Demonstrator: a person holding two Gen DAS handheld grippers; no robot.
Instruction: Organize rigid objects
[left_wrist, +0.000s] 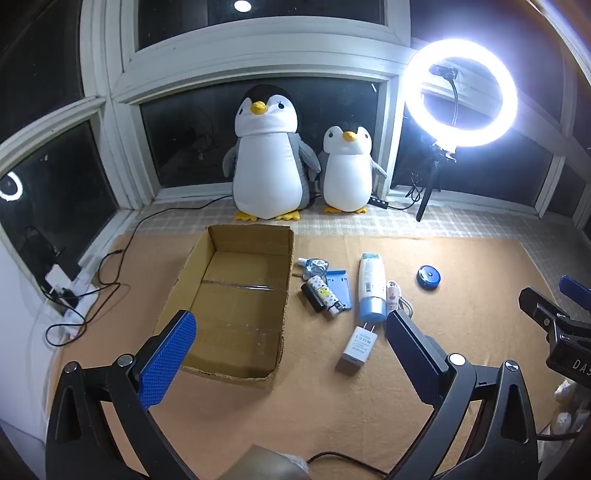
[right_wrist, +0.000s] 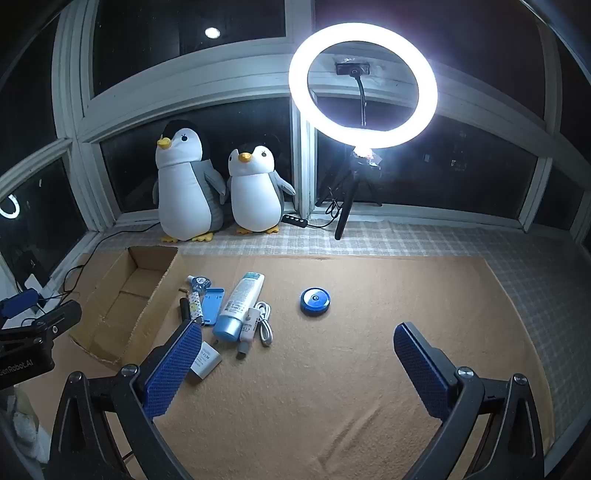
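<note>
None of the loose things has gone into the cardboard box (left_wrist: 236, 295) yet, as far as the left wrist view shows: its bare bottom fills the middle of the frame, open side up. Just right of the box, at frame centre, lies the cluster to be sorted: a small clear bottle (left_wrist: 314, 265), a black lighter (left_wrist: 312, 297) touching a patterned lighter (left_wrist: 327, 295), a blue holder (left_wrist: 341, 286), a white tube with a blue cap (left_wrist: 371, 288) and a white charger plug (left_wrist: 358, 345) lower down. A round blue case (left_wrist: 428, 276) sits well apart to the right. The left tongs (left_wrist: 291, 334) hang wide apart in the lower frame, clamped on nothing, over the box's near edge and the plug.

In the right wrist view the same box (right_wrist: 122, 306) sits at centre left, still showing only bare cardboard. The cluster lies just right of it, with a coiled white cable (right_wrist: 264, 321) beside the tube (right_wrist: 240, 304) and the plug (right_wrist: 205, 363) partly hidden behind the left finger. The blue case (right_wrist: 315, 301) lies alone at frame centre. The right tongs (right_wrist: 297, 358) also stand wide apart and hold nothing, above bare brown mat (right_wrist: 332, 406).

My judgement: the sorting has not begun; every item remains to be picked up and placed in the box.
</note>
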